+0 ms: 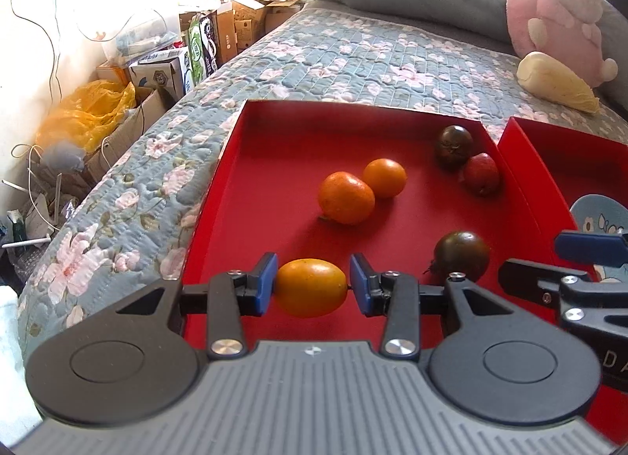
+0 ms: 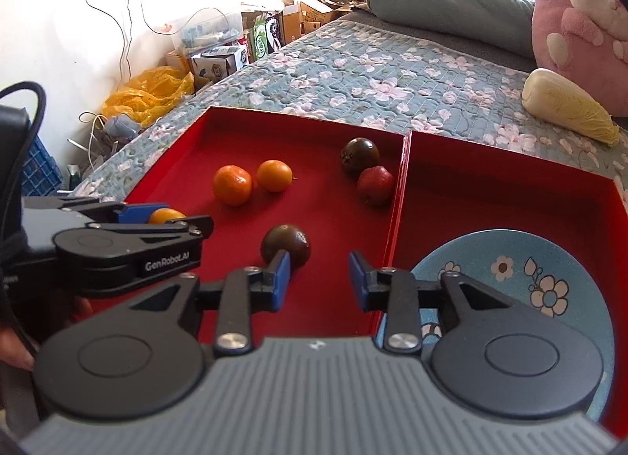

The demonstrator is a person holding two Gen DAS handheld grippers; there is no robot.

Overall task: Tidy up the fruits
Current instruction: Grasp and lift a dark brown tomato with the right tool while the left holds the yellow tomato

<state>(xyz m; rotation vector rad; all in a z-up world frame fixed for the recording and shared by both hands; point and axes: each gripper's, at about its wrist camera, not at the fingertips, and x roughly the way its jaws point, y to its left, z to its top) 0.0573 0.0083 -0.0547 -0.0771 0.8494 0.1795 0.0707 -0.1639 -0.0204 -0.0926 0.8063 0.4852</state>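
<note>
A red tray (image 1: 251, 164) on the bed holds two oranges (image 1: 345, 198) (image 1: 384, 177), two dark round fruits (image 1: 454, 145) (image 1: 463, 254) and a red fruit (image 1: 481, 173). My left gripper (image 1: 312, 285) has its blue pads on either side of a yellow-orange fruit (image 1: 310, 287) at the tray's near side; the left pad touches it, the right pad is just off it. My right gripper (image 2: 320, 280) is open and empty, close behind the near dark fruit (image 2: 285, 245). A second red tray (image 2: 510, 196) on the right holds a blue flowered plate (image 2: 510, 258).
A napa cabbage (image 1: 557, 82) and a pink plush toy (image 1: 557, 11) lie at the far right of the quilted bed (image 1: 353, 50). Boxes and a yellow bag (image 1: 90, 109) clutter the floor on the left. The right gripper shows at the left view's edge (image 1: 569, 278).
</note>
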